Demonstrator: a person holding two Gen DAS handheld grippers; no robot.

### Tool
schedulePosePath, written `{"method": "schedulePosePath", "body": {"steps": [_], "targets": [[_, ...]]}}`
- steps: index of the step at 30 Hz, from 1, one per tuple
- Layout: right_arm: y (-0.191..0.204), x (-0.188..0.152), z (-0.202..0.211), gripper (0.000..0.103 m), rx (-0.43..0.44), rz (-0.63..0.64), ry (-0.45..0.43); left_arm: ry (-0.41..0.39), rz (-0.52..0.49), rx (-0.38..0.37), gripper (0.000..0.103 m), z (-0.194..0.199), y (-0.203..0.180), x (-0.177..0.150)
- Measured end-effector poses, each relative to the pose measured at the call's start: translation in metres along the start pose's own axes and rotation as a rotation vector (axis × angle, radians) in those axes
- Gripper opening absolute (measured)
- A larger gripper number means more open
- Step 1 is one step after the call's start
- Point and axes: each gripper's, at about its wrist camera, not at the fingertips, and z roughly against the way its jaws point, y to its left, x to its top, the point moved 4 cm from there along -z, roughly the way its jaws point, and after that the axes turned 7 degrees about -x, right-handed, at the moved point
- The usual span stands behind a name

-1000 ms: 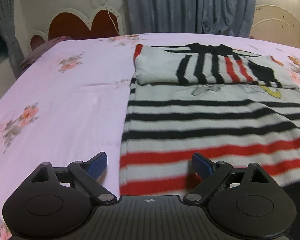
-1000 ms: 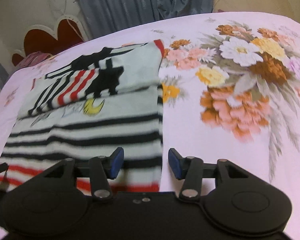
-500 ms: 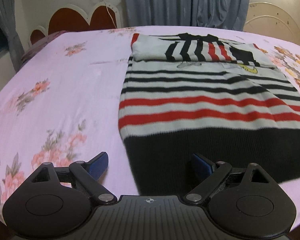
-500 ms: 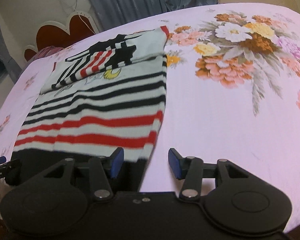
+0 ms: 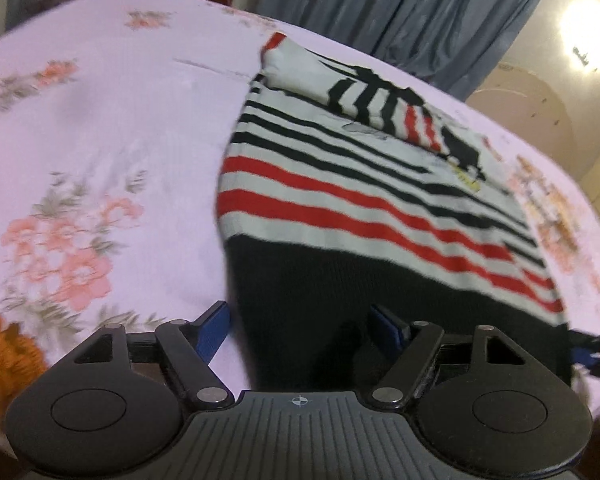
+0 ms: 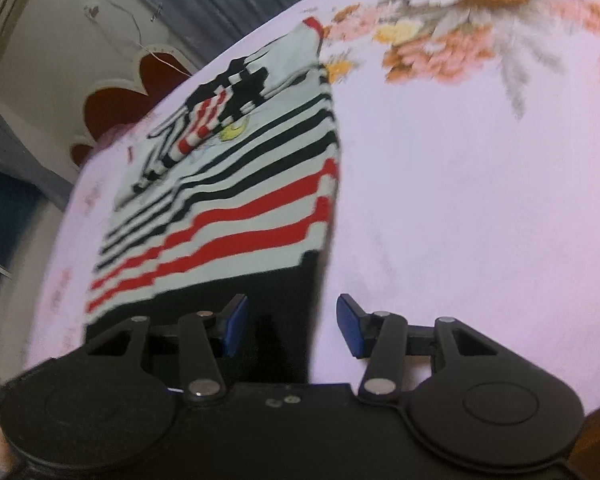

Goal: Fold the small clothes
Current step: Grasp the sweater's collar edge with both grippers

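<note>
A white sweater [image 5: 380,208] with black and red stripes lies flat on the bed, its sleeves folded across the chest [image 5: 380,100] at the far end. Its wide black hem [image 5: 340,288] is nearest to me. My left gripper [image 5: 300,326] hovers at the hem's near-left corner with its jaws closing. The black cloth lies between the blue pads [image 5: 216,328], which do not press on it. In the right wrist view the same sweater [image 6: 240,232] runs away to the upper left. My right gripper [image 6: 293,326] stands open astride the right edge of the hem [image 6: 284,292].
A pink floral bedsheet [image 5: 100,120] spreads to both sides of the sweater, with a large flower print [image 6: 460,40] on the right. A red heart-shaped headboard [image 6: 116,108] and grey curtains [image 5: 400,0] stand behind. The bed's near edge [image 6: 596,432] is at the lower right.
Both grippers have drawn back from the striped middle to the black hem and have rolled, so both views tilt. The left jaws have narrowed. The right jaws stand as before.
</note>
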Motion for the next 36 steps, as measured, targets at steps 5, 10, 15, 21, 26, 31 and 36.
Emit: {"method": "schedulePosePath", "body": {"steps": [5, 10, 15, 21, 26, 31, 36], "targets": [[0.005, -0.002, -0.016, 0.034, 0.049, -0.045, 0.02, -0.008, 0.061, -0.053, 0.061, -0.011, 0.004, 0.008], [0.006, -0.009, -0.022, 0.007, 0.093, -0.035, 0.044, 0.002, 0.08, -0.059, 0.008, -0.012, 0.014, 0.005], [0.009, -0.002, -0.007, 0.006, 0.167, -0.034, -0.043, -0.07, 0.068, -0.054, 0.006, 0.0, 0.008, 0.007], [0.022, 0.029, 0.006, 0.006, 0.189, -0.005, -0.102, -0.212, 0.221, -0.134, 0.006, 0.016, 0.023, 0.037], [0.048, 0.093, 0.007, 0.006, 0.209, 0.033, -0.182, -0.281, 0.143, -0.165, 0.006, -0.003, 0.006, 0.104], [0.068, 0.169, -0.024, 0.006, 0.177, 0.037, -0.212, -0.295, 0.086, -0.16, 0.006, -0.058, -0.008, 0.188], [0.074, 0.243, -0.082, 0.006, 0.161, -0.019, -0.196, -0.249, 0.065, -0.133, 0.006, -0.134, -0.006, 0.262]]}}
